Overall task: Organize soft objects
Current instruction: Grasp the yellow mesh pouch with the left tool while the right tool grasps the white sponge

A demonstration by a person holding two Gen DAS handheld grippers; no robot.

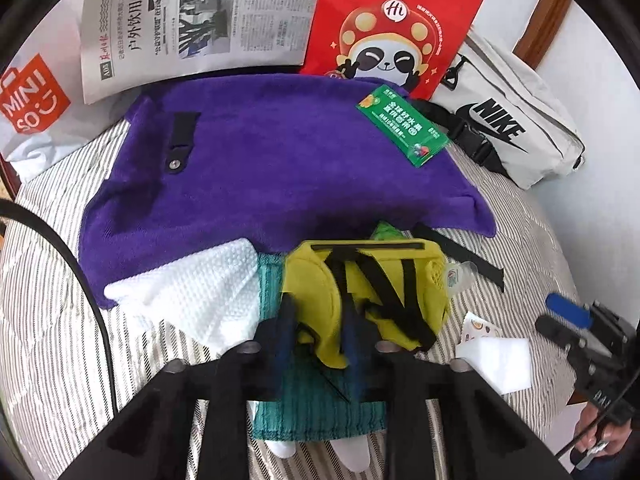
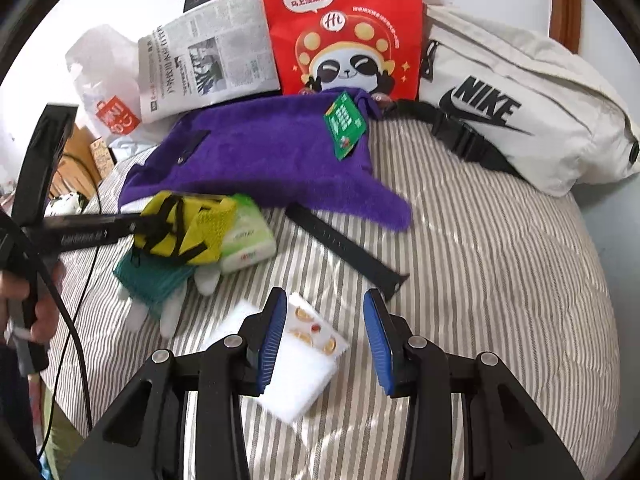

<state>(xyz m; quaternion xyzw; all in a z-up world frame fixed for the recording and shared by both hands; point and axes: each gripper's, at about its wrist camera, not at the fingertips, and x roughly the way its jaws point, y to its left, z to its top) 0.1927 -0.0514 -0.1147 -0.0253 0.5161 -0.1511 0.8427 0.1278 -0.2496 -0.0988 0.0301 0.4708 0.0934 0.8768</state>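
Note:
A yellow-green pouch with black straps [image 1: 372, 284] lies on a teal knitted cloth [image 1: 316, 400] on the striped bed. My left gripper [image 1: 318, 336] is closed on the pouch's near edge; the right wrist view shows it too [image 2: 140, 226], at the pouch [image 2: 188, 228]. A purple towel [image 1: 272, 168] lies behind, with a white waffle cloth [image 1: 192, 292] on its near corner. My right gripper [image 2: 326, 340] is open above a white pad [image 2: 296, 372] and a small snack sachet [image 2: 316, 328].
A white Nike bag [image 2: 520, 112] lies at the right, a red panda bag [image 2: 344, 28], a newspaper [image 2: 208, 60] and a Miniso bag [image 1: 32, 108] at the back. A green card [image 1: 404, 132] rests on the towel. A black strap [image 2: 344, 244] and tissue pack [image 2: 248, 240] lie nearby.

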